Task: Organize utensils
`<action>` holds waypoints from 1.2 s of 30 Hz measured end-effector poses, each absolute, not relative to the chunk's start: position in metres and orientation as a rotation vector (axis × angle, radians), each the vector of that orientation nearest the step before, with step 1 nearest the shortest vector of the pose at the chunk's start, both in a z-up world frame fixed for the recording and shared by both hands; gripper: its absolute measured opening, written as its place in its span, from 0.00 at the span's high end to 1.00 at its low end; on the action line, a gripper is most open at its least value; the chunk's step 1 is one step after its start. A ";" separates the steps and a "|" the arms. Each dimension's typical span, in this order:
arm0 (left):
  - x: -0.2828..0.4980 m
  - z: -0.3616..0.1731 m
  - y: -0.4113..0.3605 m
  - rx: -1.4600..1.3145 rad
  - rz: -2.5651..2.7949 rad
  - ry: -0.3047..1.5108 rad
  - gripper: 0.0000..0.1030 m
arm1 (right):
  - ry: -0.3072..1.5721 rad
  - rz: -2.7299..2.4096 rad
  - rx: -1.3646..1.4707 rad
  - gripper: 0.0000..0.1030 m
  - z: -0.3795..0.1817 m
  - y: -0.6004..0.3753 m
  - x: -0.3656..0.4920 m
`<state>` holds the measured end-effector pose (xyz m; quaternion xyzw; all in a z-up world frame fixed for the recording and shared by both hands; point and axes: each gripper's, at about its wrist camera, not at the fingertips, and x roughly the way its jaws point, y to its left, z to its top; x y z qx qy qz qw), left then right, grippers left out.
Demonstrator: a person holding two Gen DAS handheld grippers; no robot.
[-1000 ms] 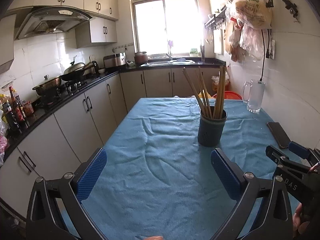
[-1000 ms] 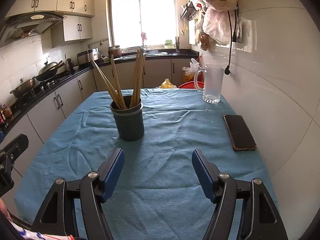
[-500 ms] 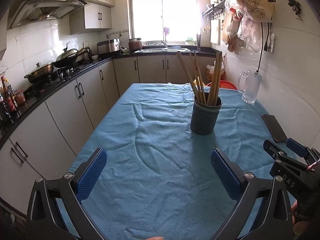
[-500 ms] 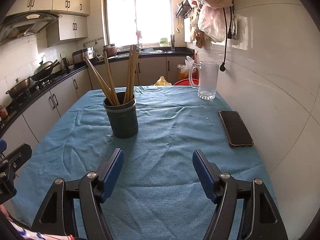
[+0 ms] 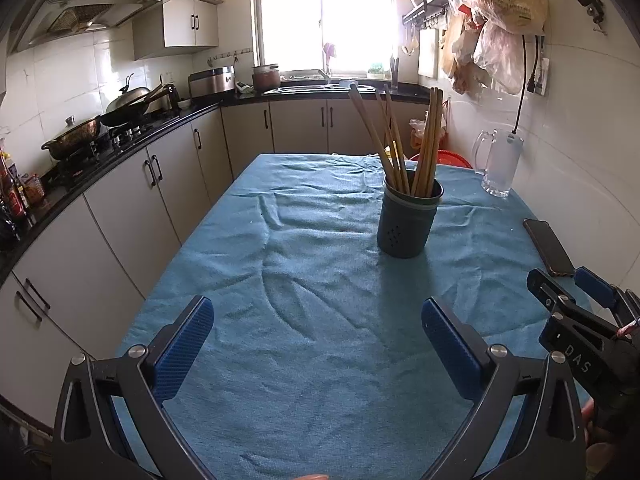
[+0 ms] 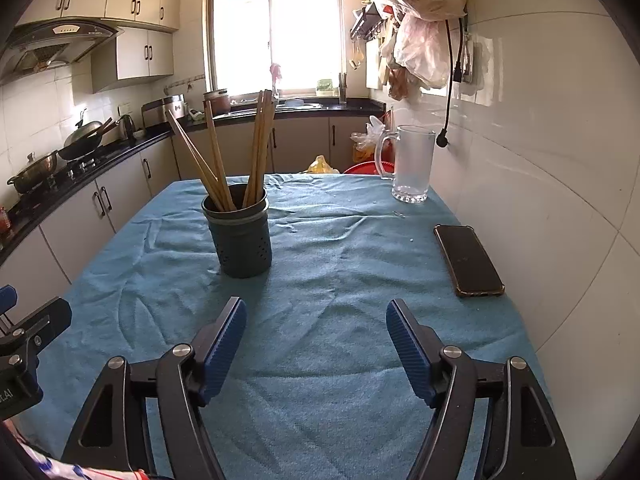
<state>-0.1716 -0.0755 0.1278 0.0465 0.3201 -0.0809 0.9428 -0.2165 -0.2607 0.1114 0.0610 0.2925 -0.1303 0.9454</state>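
Long wooden chopsticks (image 5: 394, 140) stand fanned in dark perforated cylindrical holder (image 6: 240, 232), upper centre-left of right view, on blue cloth-covered table (image 6: 340, 280). Light, stiff, likely slick; pinch one mid-shaft. Left gripper (image 5: 316, 344) and right gripper (image 6: 316, 344) both spread wide, empty

Now farther back from the utensil holder (image 5: 409, 222) than a second ago, both views pulled away along the table (image 5: 320, 280). More of the near blue cloth (image 6: 340, 280) exposed ahead of the right hand-held gripper (image 6: 316, 340). Left hand-held gripper (image 5: 318, 344) apparently swung slightly rightward, holder sitting nearer centre.
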 end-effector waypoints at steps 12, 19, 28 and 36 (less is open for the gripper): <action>-0.167 0.122 -0.074 0.086 -0.167 0.669 0.00 | 0.585 -0.276 0.122 0.25 0.110 -0.262 -0.216; -0.165 0.120 -0.074 0.082 -0.169 0.679 0.00 | 0.570 -0.284 0.120 0.23 0.111 -0.263 -0.217; -0.163 0.118 -0.074 0.079 -0.172 0.686 0.00 | 0.565 -0.290 0.113 0.22 0.110 -0.262 -0.216; -0.160 0.117 -0.073 0.076 -0.171 0.691 0.00 | 0.565 -0.290 0.113 0.22 0.110 -0.261 -0.216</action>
